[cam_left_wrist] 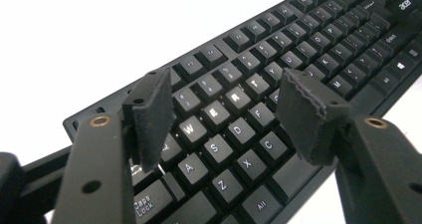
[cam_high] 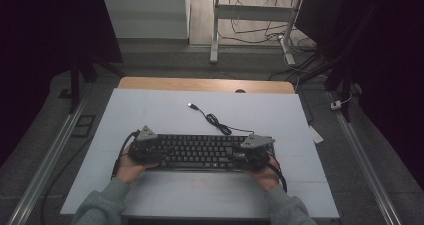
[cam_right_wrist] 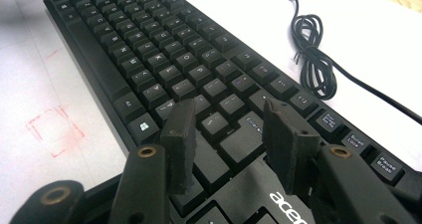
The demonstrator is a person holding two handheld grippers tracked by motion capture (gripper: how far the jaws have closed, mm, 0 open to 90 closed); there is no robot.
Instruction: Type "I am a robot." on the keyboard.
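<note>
A black keyboard (cam_high: 200, 151) lies crosswise on the white sheet (cam_high: 165, 115), its cable (cam_high: 216, 120) coiled behind it and ending in a loose USB plug (cam_high: 191, 105). My left gripper (cam_high: 159, 155) hangs over the keyboard's left end. In the left gripper view its jaws (cam_left_wrist: 224, 104) stand open above the letter keys (cam_left_wrist: 219, 109), gripping nothing. My right gripper (cam_high: 239, 155) is over the keyboard's right end. In the right gripper view it (cam_right_wrist: 229, 134) is open too, just above the keys by the logo (cam_right_wrist: 288, 206), with the cable (cam_right_wrist: 313, 55) beyond.
A faint red square (cam_right_wrist: 52, 129) is drawn on the sheet in front of the keyboard. The wooden table edge (cam_high: 205, 84) shows past the sheet. Desk legs and floor cables (cam_high: 250, 35) lie farther back. Metal rails (cam_high: 50, 150) run along both sides.
</note>
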